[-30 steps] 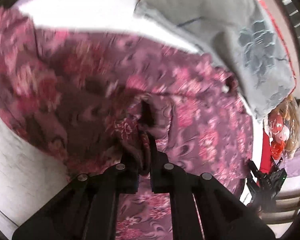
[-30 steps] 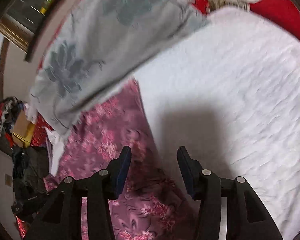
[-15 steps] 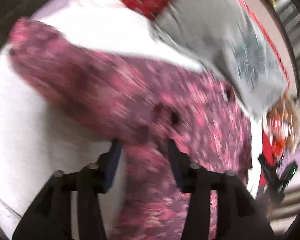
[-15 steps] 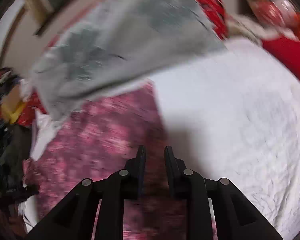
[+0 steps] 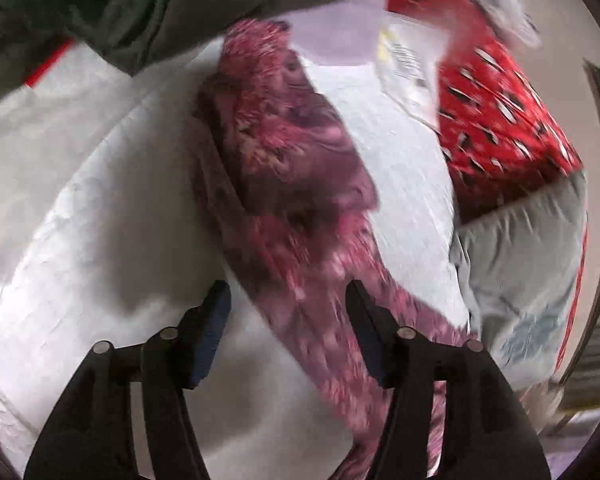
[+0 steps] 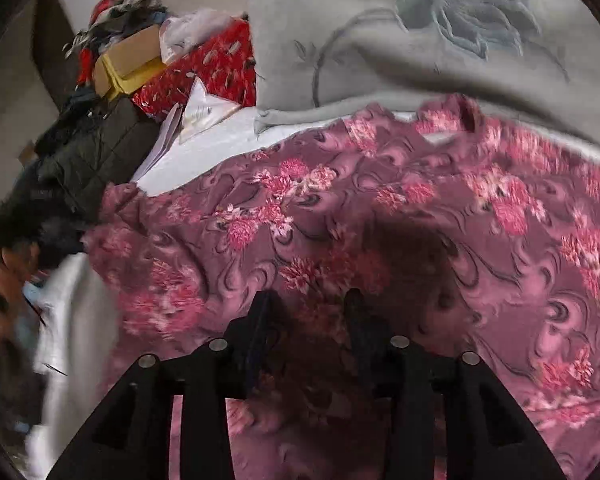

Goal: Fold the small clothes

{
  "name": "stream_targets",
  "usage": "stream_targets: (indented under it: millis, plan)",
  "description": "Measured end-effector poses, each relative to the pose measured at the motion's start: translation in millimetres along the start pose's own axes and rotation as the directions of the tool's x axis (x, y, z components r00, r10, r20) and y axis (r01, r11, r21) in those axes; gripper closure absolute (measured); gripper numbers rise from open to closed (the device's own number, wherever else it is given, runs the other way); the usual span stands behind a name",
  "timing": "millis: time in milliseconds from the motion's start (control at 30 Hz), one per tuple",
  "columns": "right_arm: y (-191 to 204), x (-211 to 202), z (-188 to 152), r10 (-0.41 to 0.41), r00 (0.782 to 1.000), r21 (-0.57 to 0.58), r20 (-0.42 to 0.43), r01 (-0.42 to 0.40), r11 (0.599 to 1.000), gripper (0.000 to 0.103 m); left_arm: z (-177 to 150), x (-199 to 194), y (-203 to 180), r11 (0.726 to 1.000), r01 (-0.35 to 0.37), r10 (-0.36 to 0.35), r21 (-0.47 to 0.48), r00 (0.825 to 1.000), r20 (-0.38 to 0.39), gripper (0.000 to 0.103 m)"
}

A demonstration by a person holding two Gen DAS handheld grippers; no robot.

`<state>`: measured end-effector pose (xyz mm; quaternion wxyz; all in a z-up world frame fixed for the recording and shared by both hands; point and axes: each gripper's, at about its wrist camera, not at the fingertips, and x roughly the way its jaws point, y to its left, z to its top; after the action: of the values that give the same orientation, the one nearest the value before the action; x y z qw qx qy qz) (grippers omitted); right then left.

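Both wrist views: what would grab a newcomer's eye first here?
The purple-pink floral garment dominates, spread on the white sheet under the right gripper, and running as a bunched strip ahead of the open left gripper. Behind it lie a grey flower-embossed blanket and a red patterned cloth.

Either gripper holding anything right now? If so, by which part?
Left gripper: open, holding nothing; the floral garment lies beyond it. Right gripper: jaws apart over the garment, and a grasp cannot be told.
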<state>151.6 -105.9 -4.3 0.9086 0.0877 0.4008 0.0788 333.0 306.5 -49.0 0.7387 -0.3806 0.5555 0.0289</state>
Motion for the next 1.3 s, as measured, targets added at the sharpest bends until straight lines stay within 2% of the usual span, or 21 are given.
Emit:
stream_targets:
  millis: [100,133,200,300,400,567,700,833,967,1033,1067,1100,1167,1233,1300]
  plan:
    - [7,-1,-2,-0.016,1.000,-0.045,0.000,0.016,0.999,0.045,8,4,-8,1.000,-0.016,0.016,-0.006,0.999,0.043,0.046]
    - [7,-1,-2,-0.012,1.000,-0.050,0.000,0.012,0.999,0.042,9,2,-10,1.000,-0.015,0.015,0.000,0.998,0.057,0.071]
    - [5,-3,-4,-0.012,1.000,-0.053,0.001,0.012,0.999,0.041,9,-8,-16,0.999,-0.006,0.003,0.032,0.996,0.091,0.099]
    - [6,-1,-4,-0.010,1.000,-0.056,0.003,0.010,0.998,0.040,4,-28,-18,0.998,0.013,-0.022,0.064,0.989,0.146,0.099]
    - [8,0,-3,-0.010,1.000,-0.062,0.001,0.010,0.998,0.038,-5,-45,-33,0.990,0.008,-0.034,0.140,0.983,0.178,0.099]
    - [15,-1,2,-0.036,0.999,-0.084,-0.029,0.034,0.996,0.037,-32,-64,-75,0.961,-0.019,-0.036,0.277,0.980,0.194,0.099]
    - [9,-17,6,-0.046,0.997,-0.062,-0.057,0.043,0.997,0.037,-63,-67,-117,0.925,-0.040,-0.038,0.377,0.980,0.197,0.099]
    - [-21,-44,1,-0.161,0.987,-0.051,-0.016,0.160,0.986,0.037,-102,-63,-153,0.891,-0.049,-0.044,0.451,0.980,0.192,0.099]
    - [-72,-65,-9,-0.298,0.955,0.010,-0.010,0.298,0.955,0.037,-151,-49,-189,0.848,-0.043,-0.055,0.529,0.984,0.167,0.099]
    - [-95,-67,-14,-0.316,0.948,0.062,-0.039,0.318,0.946,0.037,-179,-36,-206,0.823,-0.033,-0.057,0.567,0.989,0.140,0.099]
    - [-111,-67,-21,-0.313,0.947,0.112,-0.071,0.320,0.941,0.037,-192,-29,-214,0.811,-0.030,-0.055,0.584,0.990,0.128,0.099]
    - [-119,-68,-26,-0.291,0.954,0.138,-0.069,0.298,0.944,0.036,-207,-20,-222,0.798,-0.024,-0.052,0.602,0.993,0.109,0.099]
    - [-128,-78,-33,-0.237,0.971,0.177,-0.006,0.235,0.956,0.036,-238,-1,-234,0.771,-0.010,-0.042,0.636,0.997,0.067,0.099]
    - [-128,-78,-35,-0.237,0.972,0.178,0.005,0.232,0.956,0.036,-274,27,-246,0.727,-0.037,0.001,0.685,0.999,0.053,0.099]
    - [-125,-77,-35,-0.243,0.970,0.161,0.009,0.238,0.958,0.034,-295,52,-247,0.712,-0.048,0.047,0.701,0.999,0.020,0.099]
